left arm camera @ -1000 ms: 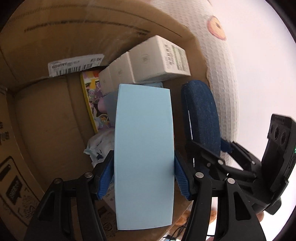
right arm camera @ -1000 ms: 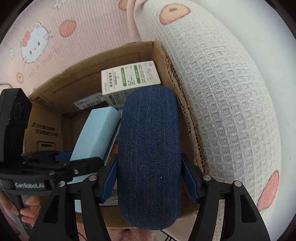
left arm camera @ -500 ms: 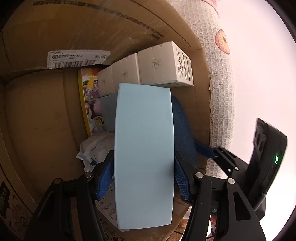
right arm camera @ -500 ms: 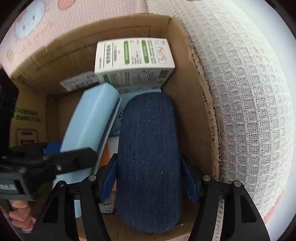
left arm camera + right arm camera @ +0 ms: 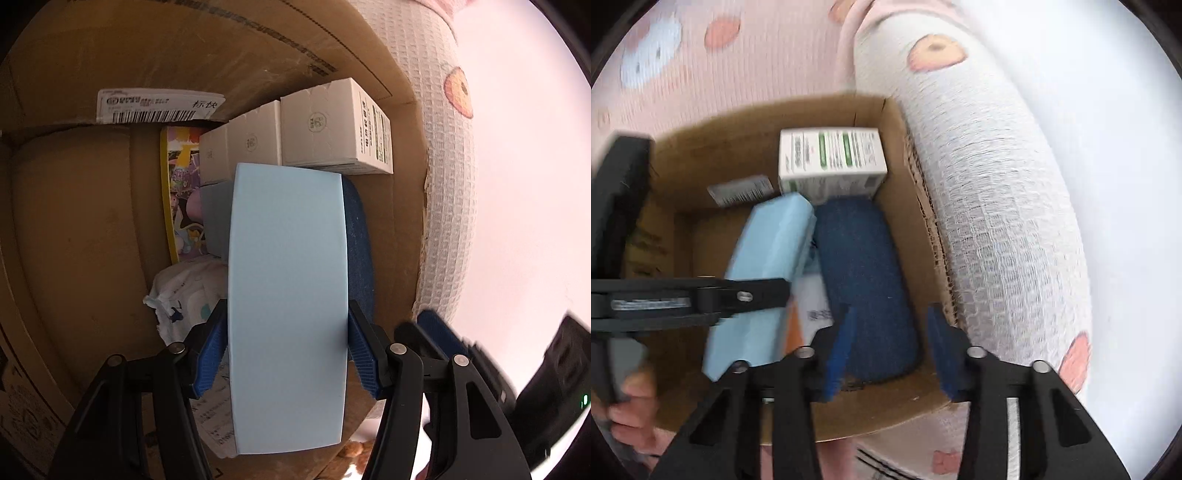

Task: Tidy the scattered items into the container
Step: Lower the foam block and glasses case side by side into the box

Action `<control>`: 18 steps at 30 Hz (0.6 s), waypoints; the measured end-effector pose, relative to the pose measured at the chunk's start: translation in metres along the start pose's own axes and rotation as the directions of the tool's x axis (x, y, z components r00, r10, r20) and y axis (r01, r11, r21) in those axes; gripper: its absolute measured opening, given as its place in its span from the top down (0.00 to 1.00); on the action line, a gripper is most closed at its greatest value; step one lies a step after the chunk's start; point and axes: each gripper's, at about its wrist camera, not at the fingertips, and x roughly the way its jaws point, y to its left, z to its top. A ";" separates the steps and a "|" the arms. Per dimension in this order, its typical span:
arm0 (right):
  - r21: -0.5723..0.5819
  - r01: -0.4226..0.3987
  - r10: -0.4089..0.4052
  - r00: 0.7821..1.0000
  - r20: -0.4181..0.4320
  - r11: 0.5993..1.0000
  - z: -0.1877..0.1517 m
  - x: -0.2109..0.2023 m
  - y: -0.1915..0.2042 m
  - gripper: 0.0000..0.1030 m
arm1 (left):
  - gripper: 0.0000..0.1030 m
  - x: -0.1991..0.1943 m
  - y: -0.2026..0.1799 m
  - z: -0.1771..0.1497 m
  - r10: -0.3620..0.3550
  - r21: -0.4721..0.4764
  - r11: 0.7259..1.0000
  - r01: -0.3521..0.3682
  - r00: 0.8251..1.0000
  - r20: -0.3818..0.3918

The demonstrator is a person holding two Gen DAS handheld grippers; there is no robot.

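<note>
Inside the cardboard box [image 5: 916, 391], the denim case [image 5: 864, 288] lies released at the right wall; my right gripper [image 5: 890, 350], jaws just narrowing on nothing, hangs above it. My left gripper [image 5: 284, 354] pinches the pale blue box [image 5: 288, 302], which needs lowering beside the case, then releasing

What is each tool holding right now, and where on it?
Left tool grips the light blue box by its long sides; right tool holds nothing.
</note>
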 end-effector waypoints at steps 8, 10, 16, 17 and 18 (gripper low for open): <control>-0.004 -0.098 0.098 0.994 0.043 0.995 -0.013 -0.006 0.012 0.67 | 0.38 0.011 0.013 -0.016 -0.080 -0.129 0.988 0.083 0.996 0.033; -0.017 -0.088 0.089 0.994 0.061 0.996 -0.018 -0.008 0.016 0.67 | 0.38 0.012 0.012 -0.016 -0.076 -0.116 0.990 0.080 0.996 0.039; -0.022 -0.092 0.094 0.989 0.117 0.995 -0.022 -0.006 0.013 0.67 | 0.38 0.016 0.017 -0.020 -0.095 -0.145 0.984 0.102 0.994 0.054; -0.027 -0.109 0.112 0.985 0.132 0.994 -0.022 -0.008 0.014 0.66 | 0.38 0.017 0.017 -0.020 -0.096 -0.147 0.984 0.103 0.994 0.052; -0.035 -0.123 0.127 0.981 0.147 0.992 -0.023 -0.008 0.018 0.66 | 0.38 0.018 0.016 -0.020 -0.093 -0.145 0.984 0.100 0.994 0.051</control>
